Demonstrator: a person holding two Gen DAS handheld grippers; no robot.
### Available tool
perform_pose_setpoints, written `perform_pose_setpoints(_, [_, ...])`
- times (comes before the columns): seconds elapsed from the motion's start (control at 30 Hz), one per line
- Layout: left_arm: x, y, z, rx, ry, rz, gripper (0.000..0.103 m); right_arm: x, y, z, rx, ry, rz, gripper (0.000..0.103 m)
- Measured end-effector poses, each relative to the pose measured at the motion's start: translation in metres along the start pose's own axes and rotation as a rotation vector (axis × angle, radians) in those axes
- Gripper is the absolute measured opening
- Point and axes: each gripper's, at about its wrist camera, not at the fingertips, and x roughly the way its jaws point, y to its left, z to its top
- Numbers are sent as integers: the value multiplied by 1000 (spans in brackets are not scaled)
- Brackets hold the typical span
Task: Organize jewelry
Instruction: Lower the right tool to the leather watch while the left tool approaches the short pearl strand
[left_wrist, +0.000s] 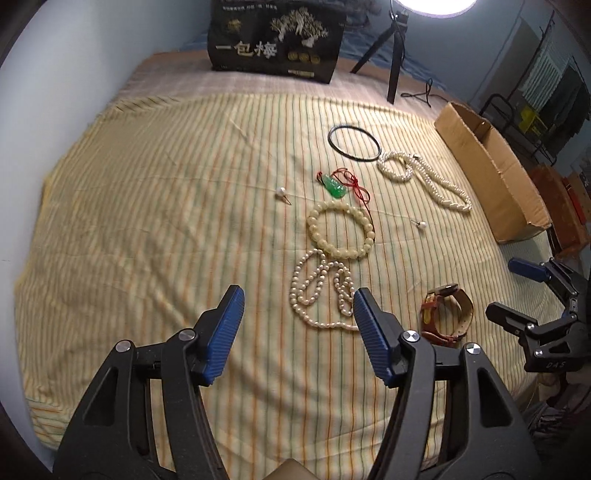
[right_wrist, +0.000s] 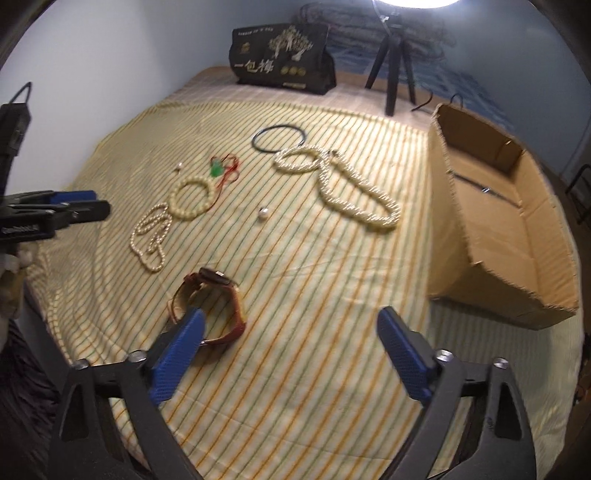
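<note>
While both grippers hang released over the striped bed, the left gripper sits above the pearl necklace, the right gripper just beside the watch; a cardboard box stands right of them

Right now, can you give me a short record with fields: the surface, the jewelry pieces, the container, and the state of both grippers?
surface: striped cloth
jewelry: black ring; thick pearl rope; green pendant on red cord; large-bead bracelet; thin pearl necklace; two loose pearl pieces; brown-strap watch
container: open cardboard box, right of the jewelry
left gripper: open, fingers holding nothing
right gripper: open, one finger in front of the watch, holding nothing
</note>
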Motion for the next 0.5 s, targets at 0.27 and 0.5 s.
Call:
perform_pose_setpoints(0.27, [24, -2, 3, -8, 43, 5, 64, 11, 4, -1, 3, 33, 39, 76])
perform_pose_setpoints(0.5, [41, -14, 5, 7, 74, -1, 64, 19, 8, 1, -7, 53, 58, 67])
